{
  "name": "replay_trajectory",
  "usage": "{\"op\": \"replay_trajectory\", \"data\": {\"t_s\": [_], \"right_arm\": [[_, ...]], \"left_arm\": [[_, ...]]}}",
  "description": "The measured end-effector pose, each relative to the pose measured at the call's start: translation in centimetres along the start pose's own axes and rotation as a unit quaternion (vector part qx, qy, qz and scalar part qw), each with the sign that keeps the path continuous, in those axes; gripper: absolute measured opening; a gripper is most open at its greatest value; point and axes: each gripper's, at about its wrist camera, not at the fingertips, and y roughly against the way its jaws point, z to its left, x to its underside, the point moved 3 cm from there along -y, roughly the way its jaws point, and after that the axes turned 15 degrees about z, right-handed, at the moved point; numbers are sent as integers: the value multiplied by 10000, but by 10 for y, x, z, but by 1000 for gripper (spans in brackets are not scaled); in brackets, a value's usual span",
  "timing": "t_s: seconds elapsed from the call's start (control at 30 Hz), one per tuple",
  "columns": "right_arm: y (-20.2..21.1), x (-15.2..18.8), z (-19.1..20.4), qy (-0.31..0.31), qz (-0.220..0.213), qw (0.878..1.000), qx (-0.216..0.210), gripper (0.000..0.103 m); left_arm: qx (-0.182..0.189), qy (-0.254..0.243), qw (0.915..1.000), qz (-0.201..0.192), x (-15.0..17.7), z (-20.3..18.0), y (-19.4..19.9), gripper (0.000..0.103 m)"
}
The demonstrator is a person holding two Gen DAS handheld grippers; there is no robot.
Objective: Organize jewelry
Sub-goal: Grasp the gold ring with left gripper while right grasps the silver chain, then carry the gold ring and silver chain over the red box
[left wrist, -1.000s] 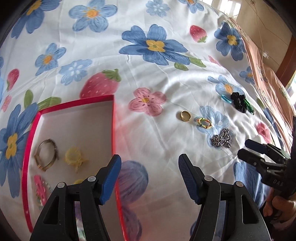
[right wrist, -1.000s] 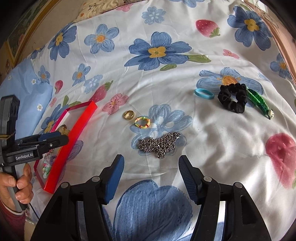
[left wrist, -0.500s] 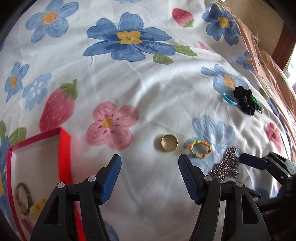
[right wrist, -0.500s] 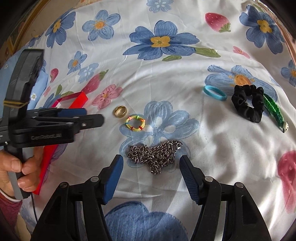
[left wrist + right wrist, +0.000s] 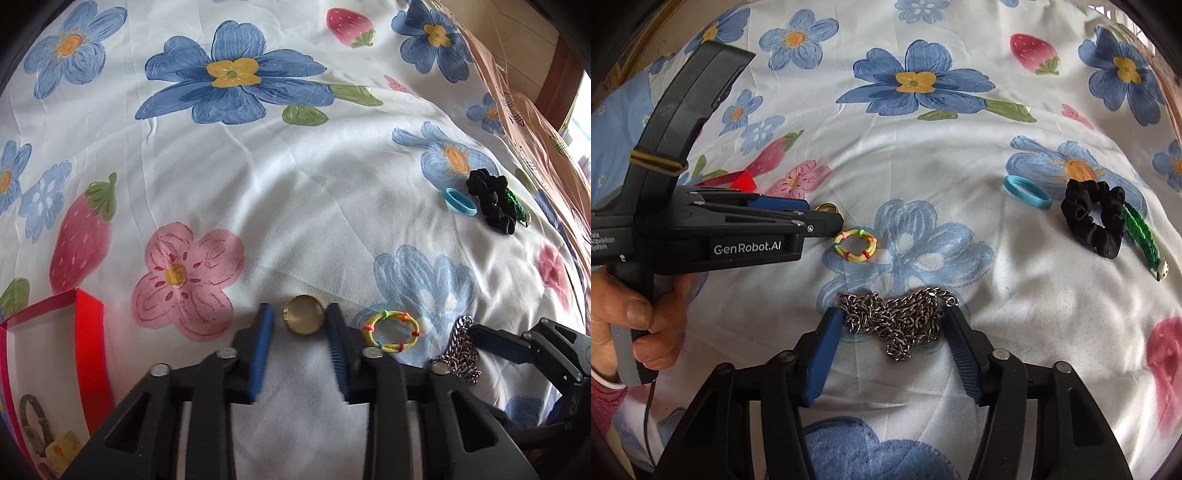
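1. Red box [image 5: 88,354] at the near left edge of the left wrist view, open, with a brown bracelet [image 5: 31,424] and a yellow piece [image 5: 62,448] already inside. A second ago it filled much more of that view, so the left gripper has travelled right, away from it.

2. Left gripper [image 5: 300,319] now sits low on the bed sheet [image 5: 295,177] with its blue pads narrowed around the gold ring [image 5: 303,319]. The ring lies between them, close to both; whether they already touch it I cannot tell. Half a second ago the ring lay clear ahead of wide pads, so a pinch looks under way.

3. Just right of the ring lies the yellow beaded ring [image 5: 391,332], untouched.

4. Right gripper [image 5: 892,321] has come forward and down over the steel chain [image 5: 894,317]. Its pads stand fairly wide at either end of the heap, not yet clamped. Both hands seem ready to lift at once and carry to the box.

5. Far right, well apart: blue band [image 5: 1027,192], black scrunchie [image 5: 1095,218] and green braided piece [image 5: 1143,236], waiting.

6. The surface is a soft, wrinkled bed sheet printed with blue flowers and strawberries; it may dip under the pads. Wooden furniture [image 5: 517,44] shows beyond the far right.
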Motion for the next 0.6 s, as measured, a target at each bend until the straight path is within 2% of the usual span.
{"op": "replay_trajectory", "data": {"t_s": [0.03,0.13,0.17,0.33,0.6], "right_arm": [[0,0,-1,-21,-12,10000,16,45],[1,0,-5,-91,-31,10000,20,23],[1,1,-6,-126,-36,9999,-20,13],[8,4,-7,-178,-55,9997,-164,12],[33,7,7,-222,-294,9980,-513,12]], "left_arm": [[-1,-4,10000,-5,0,0,0,23],[-2,-56,10000,6,5,0,5,22],[6,-61,10000,8,7,0,7,22],[98,-18,9999,-87,26,4,28,22],[348,243,9981,-453,73,23,81,22]]}}
